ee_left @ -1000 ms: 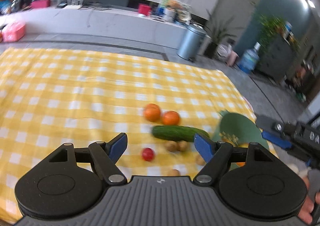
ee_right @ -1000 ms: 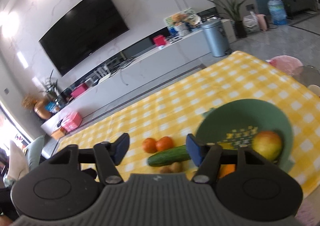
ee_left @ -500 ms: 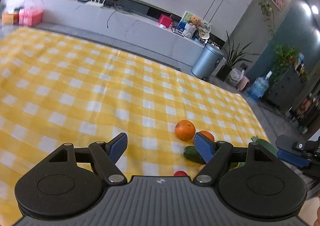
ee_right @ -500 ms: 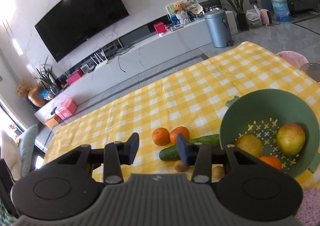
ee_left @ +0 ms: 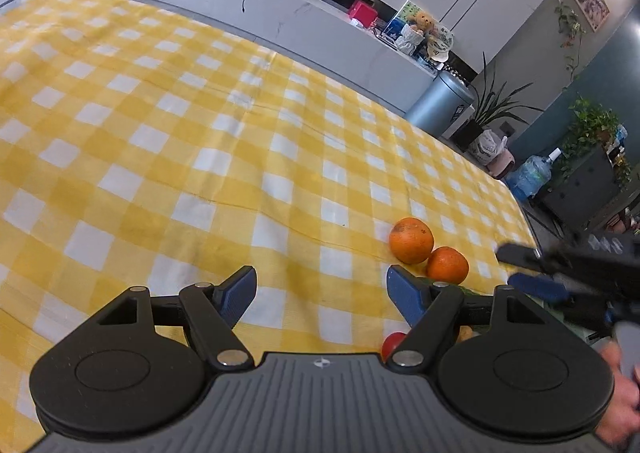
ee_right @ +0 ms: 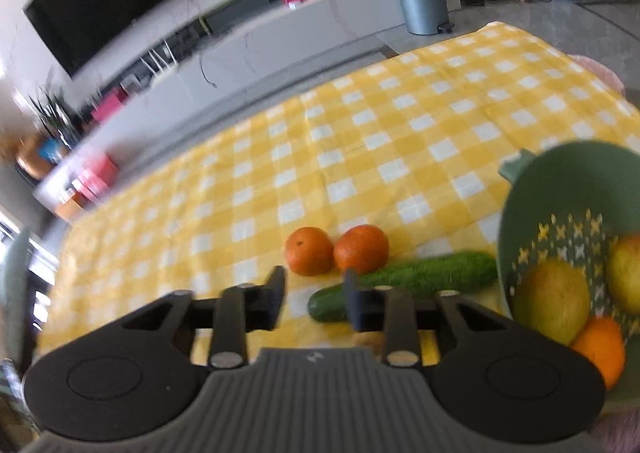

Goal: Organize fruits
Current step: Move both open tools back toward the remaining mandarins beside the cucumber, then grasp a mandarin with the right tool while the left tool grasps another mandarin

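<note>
Left tongs [ee_left: 321, 291] gape empty, right tongs [ee_right: 313, 292] closing on nothing, short of two oranges [ee_right: 309, 251].

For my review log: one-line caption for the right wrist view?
Right gripper, jaws closing and empty, nears two oranges and a cucumber beside a green colander.

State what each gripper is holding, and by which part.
Nothing is held. The left gripper stands open over bare cloth; the right gripper's jaws are closing with nothing between them.

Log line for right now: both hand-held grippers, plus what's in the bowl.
left hand-held gripper: open, empty | right hand-held gripper: closing, empty | green bowl: three fruits | cloth: two oranges, cucumber
</note>
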`<state>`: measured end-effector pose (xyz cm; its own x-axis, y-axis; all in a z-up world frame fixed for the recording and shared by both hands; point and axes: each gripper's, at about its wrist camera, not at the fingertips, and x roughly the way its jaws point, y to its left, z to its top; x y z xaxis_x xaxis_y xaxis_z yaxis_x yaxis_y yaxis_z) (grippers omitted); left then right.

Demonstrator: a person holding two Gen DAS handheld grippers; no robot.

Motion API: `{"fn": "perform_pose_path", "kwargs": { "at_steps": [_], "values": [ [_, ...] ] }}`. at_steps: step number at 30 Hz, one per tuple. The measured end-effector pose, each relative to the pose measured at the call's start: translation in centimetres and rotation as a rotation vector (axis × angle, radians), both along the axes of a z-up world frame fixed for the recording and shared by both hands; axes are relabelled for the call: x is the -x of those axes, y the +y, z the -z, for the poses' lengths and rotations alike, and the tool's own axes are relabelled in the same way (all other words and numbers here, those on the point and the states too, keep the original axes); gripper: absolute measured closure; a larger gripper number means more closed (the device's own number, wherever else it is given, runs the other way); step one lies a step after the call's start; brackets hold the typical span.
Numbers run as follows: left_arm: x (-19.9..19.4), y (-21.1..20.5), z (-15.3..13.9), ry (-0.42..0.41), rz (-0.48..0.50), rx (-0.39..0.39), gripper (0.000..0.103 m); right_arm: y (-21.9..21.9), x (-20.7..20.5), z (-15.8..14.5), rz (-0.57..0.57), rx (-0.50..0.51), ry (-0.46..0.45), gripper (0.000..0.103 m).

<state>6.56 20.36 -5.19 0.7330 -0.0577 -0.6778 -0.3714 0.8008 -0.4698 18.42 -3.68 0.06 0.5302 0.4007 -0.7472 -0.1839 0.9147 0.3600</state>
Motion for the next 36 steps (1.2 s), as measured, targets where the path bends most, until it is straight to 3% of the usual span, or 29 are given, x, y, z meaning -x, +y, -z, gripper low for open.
{"fn": "perform_pose_path", "kwargs": {
  "at_steps": [8,12,14,23,30,36],
  "values": [
    [-0.1,0.5,0.4,0.042,-0.043,-0.015,0.016,3.8,-4.7,2.5,-0.017,0.292,-0.007,0.063],
    [-0.2,0.4,0.3,0.058,-0.064,-0.055,0.016,4.0,-5.3,3.4,-0.052,0.277,0.011,0.06],
    [-0.3,0.4,0.5,0.073,-0.062,-0.059,0.016,4.3,-5.4,3.9,-0.063,0.287,0.019,0.052],
    [-0.6,-0.6,0.7,0.112,-0.046,-0.125,0.016,5.9,-5.5,5.4,-0.115,0.422,-0.043,0.052],
    [-0.7,-1.0,1.1,0.137,-0.036,-0.158,0.016,5.4,-6.2,5.9,-0.152,0.401,-0.06,0.053],
    [-0.8,-1.3,1.1,0.146,-0.028,-0.179,0.016,5.2,-7.2,6.5,-0.159,0.356,0.0,0.051]
  ]
}}
